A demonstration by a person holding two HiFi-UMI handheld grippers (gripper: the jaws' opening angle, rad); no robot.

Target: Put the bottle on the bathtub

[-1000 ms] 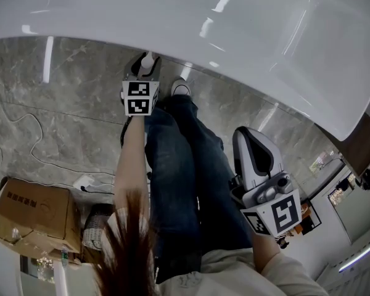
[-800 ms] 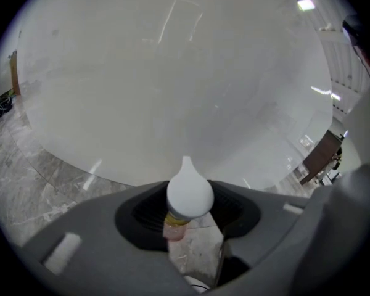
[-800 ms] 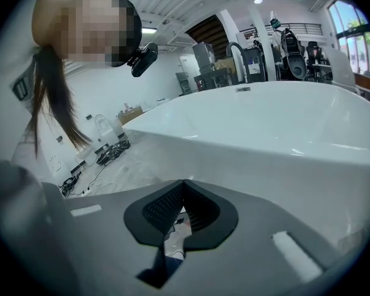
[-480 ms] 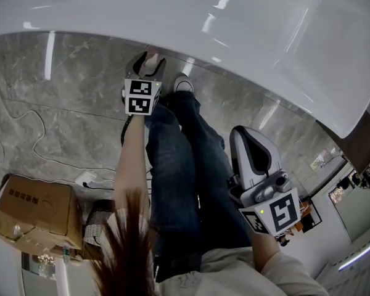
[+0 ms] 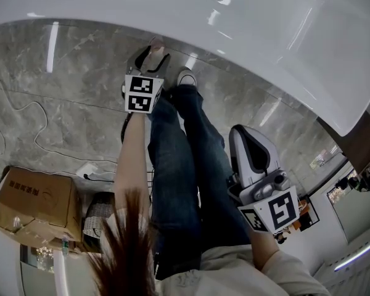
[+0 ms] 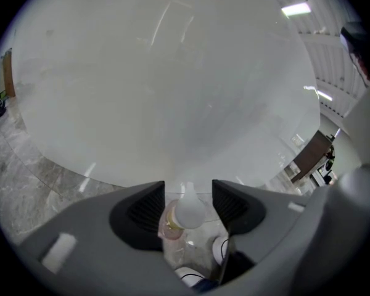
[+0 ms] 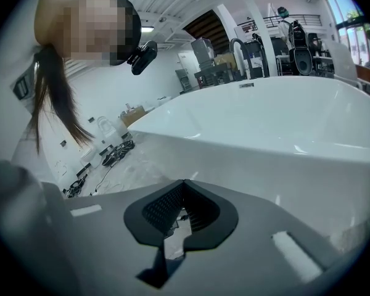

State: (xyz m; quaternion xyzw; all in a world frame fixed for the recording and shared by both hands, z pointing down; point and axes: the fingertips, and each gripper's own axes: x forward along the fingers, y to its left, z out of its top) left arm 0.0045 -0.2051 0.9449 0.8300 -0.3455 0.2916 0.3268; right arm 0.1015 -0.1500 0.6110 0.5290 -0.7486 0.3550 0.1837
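A small clear bottle (image 6: 186, 211) with a white teat top stands between the jaws of my left gripper (image 6: 188, 189). The jaws have just been opening; a gap shows between the top and the right pad. In the head view the bottle (image 5: 155, 44) and left gripper (image 5: 153, 54) are low beside the white bathtub (image 5: 234, 17), just by its curved outer wall (image 6: 172, 91). My right gripper (image 5: 243, 133) hangs at the right over the person's legs. It is shut, pads meeting (image 7: 184, 182), with nothing in it. The tub's rim (image 7: 265, 122) lies ahead of it.
Grey marble floor (image 5: 61, 91) runs along the tub. The person's jeans (image 5: 179, 165) and a white shoe (image 5: 185, 77) are right beside the bottle. A cardboard box (image 5: 40, 205) and a woven basket (image 5: 102, 217) sit at lower left. A thin cable (image 5: 24, 122) trails across the floor.
The left gripper's jaws have spread wider around the bottle and the gripper has lifted a little. The right gripper has stayed where it was.
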